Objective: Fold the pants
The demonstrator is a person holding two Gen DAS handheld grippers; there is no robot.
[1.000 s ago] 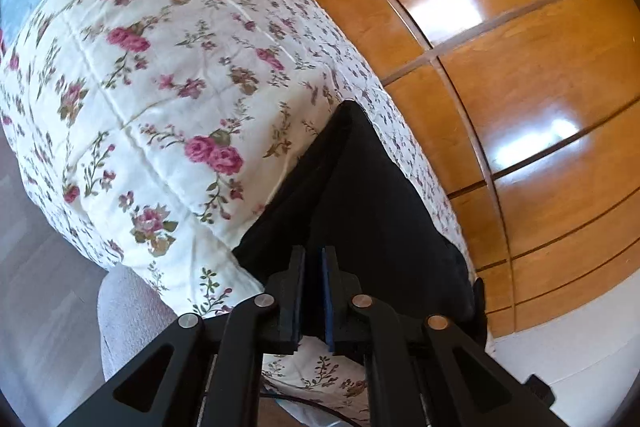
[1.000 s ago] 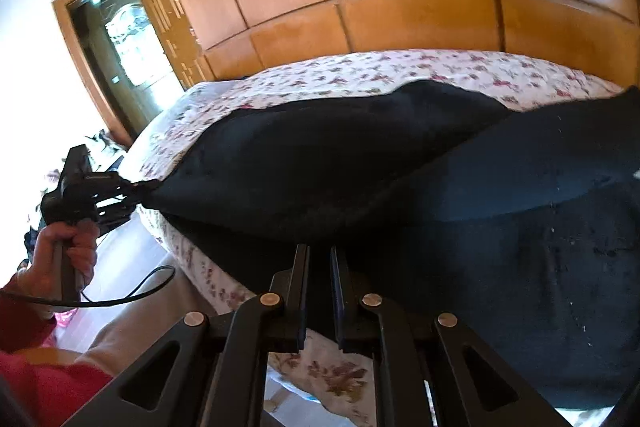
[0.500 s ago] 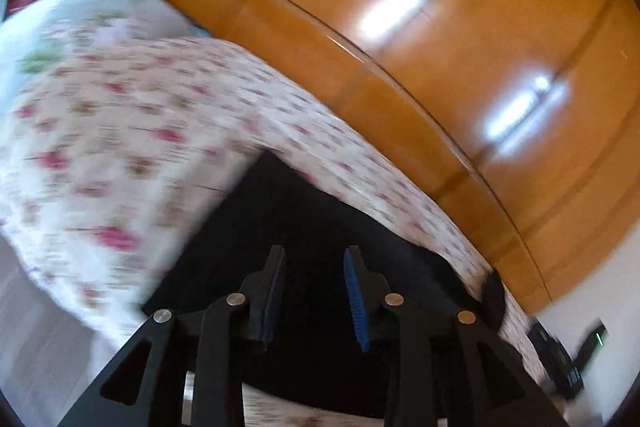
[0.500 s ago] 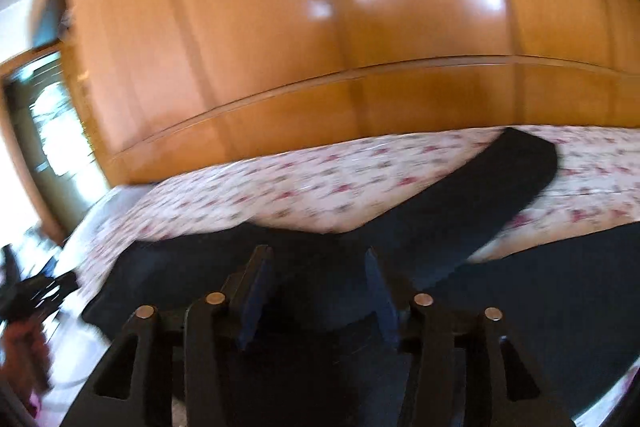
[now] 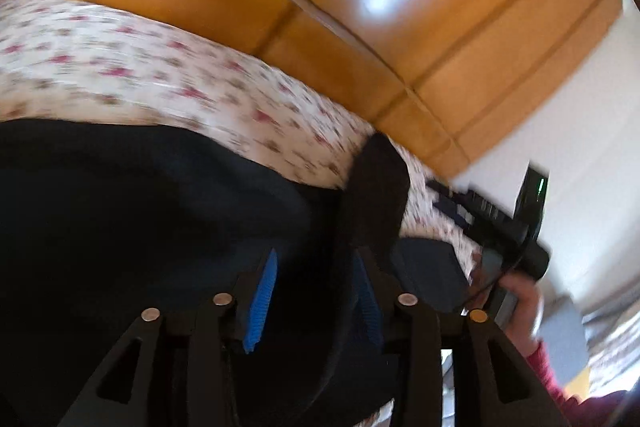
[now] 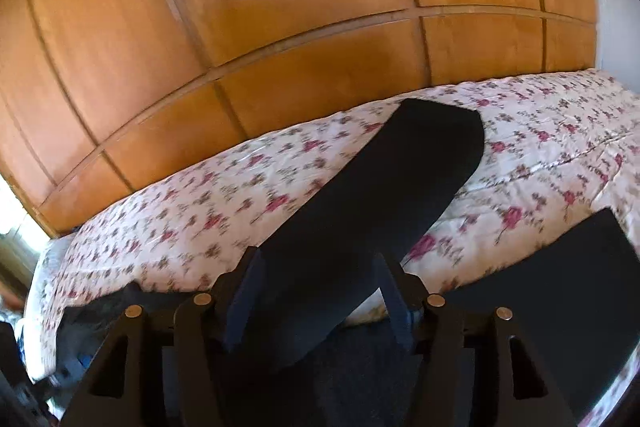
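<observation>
Dark pants [image 5: 140, 207] lie on a floral bedspread [image 5: 120, 67]. In the left wrist view my left gripper [image 5: 316, 267] hovers over the cloth, its blue pads [image 5: 262, 299] apart and the jaws opening; dark cloth shows in the gap but nothing is pinched. In the right wrist view one pant leg [image 6: 400, 179] stretches away across the bedspread [image 6: 200, 219], with another dark part [image 6: 560, 287] at the right. My right gripper [image 6: 318, 259] stands above the leg's near end, jaws opening and pads off the cloth. The left wrist view is blurred.
A glossy wooden wardrobe [image 6: 280, 27] rises just behind the bed. A white wall [image 5: 580, 127] stands at the right. In the left wrist view a hand [image 5: 520, 303] in a red sleeve holds the other gripper's handle near the bed's edge.
Both grippers were shut on the pants' edge a second ago and now stand open, the cloth let go. Both views have swung and rolled, and the leg now lies spread across the bed.
</observation>
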